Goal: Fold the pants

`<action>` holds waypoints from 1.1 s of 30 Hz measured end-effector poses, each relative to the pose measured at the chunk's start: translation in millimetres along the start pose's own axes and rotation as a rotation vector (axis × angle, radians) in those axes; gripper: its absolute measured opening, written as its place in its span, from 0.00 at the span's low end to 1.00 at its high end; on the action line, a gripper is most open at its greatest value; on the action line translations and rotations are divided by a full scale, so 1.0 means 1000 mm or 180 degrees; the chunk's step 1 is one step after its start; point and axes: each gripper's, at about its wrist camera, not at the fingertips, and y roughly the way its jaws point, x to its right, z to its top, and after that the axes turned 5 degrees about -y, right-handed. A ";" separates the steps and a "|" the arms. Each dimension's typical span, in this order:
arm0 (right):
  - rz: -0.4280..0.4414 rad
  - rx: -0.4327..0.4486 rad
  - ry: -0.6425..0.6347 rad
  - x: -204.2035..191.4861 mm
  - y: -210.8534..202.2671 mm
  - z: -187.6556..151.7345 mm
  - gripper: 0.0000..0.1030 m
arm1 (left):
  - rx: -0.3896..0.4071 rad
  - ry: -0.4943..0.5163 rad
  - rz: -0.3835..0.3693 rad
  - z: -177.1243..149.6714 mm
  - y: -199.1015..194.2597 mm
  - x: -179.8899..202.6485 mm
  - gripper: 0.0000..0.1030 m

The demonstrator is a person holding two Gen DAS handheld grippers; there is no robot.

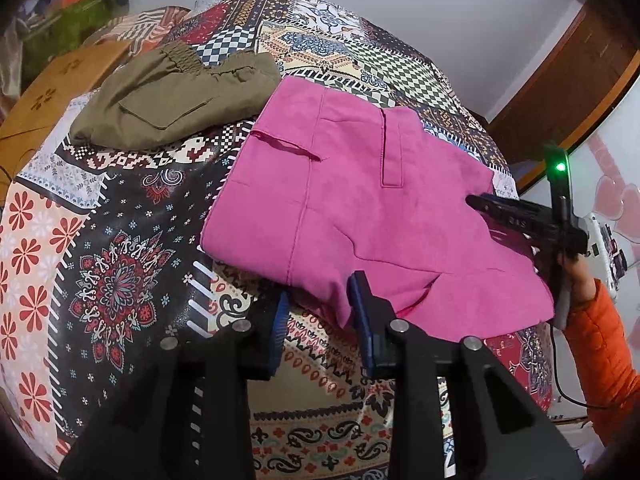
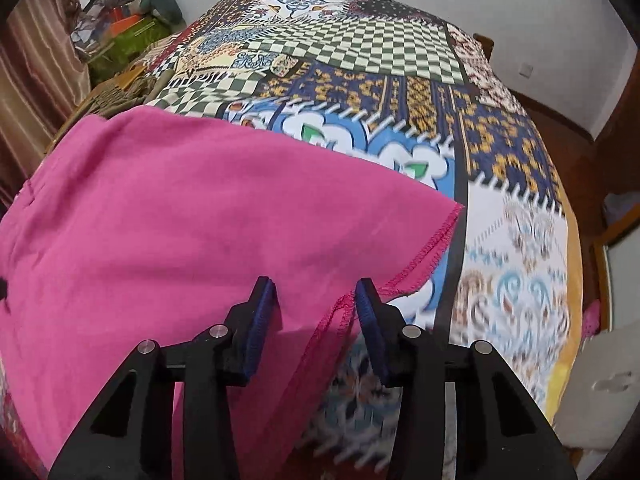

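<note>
Pink pants [image 1: 360, 200] lie folded on the patterned bedspread [image 1: 120, 240]. My left gripper [image 1: 322, 316] hovers at their near edge, its blue pads [image 1: 362, 312] apart, and no cloth is pinched. In the left wrist view my right gripper [image 1: 476, 201], held by a hand in an orange sleeve [image 1: 600, 344], reaches over the pants' right side. In the right wrist view the right gripper [image 2: 316, 312] stands open over the pink pants [image 2: 180, 220]. Their stitched hem [image 2: 400, 276] runs between its jaws, and the pads do not press on it.
Olive pants [image 1: 172, 96] lie folded behind the pink ones, at the back left. A cardboard box [image 1: 52, 96] sits at the bed's left edge with clutter [image 2: 120, 28] beyond. A wooden bed frame [image 2: 568, 148] and a wall bound the right. The bedspread [image 2: 500, 140] stretches right of the pants.
</note>
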 end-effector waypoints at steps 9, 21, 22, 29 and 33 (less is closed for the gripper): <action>-0.0156 -0.0043 0.0053 0.016 -0.001 0.029 0.22 | -0.0075 -0.0141 -0.0004 -0.004 -0.008 -0.004 0.41; 0.0024 0.0385 -0.0089 -0.012 -0.118 -0.033 0.41 | 0.0126 -0.0012 0.0052 0.003 -0.043 -0.003 0.41; 0.0047 0.0398 -0.0081 -0.015 -0.122 -0.038 0.42 | 0.0097 -0.0043 0.0017 0.003 -0.043 -0.004 0.43; 0.0215 0.0398 -0.0023 -0.042 -0.139 -0.073 0.47 | -0.0158 -0.0149 -0.0056 -0.004 -0.026 -0.010 0.52; 0.0229 0.0284 -0.0053 -0.057 -0.126 -0.089 0.47 | -0.0302 -0.0274 -0.0244 -0.006 -0.011 -0.014 0.52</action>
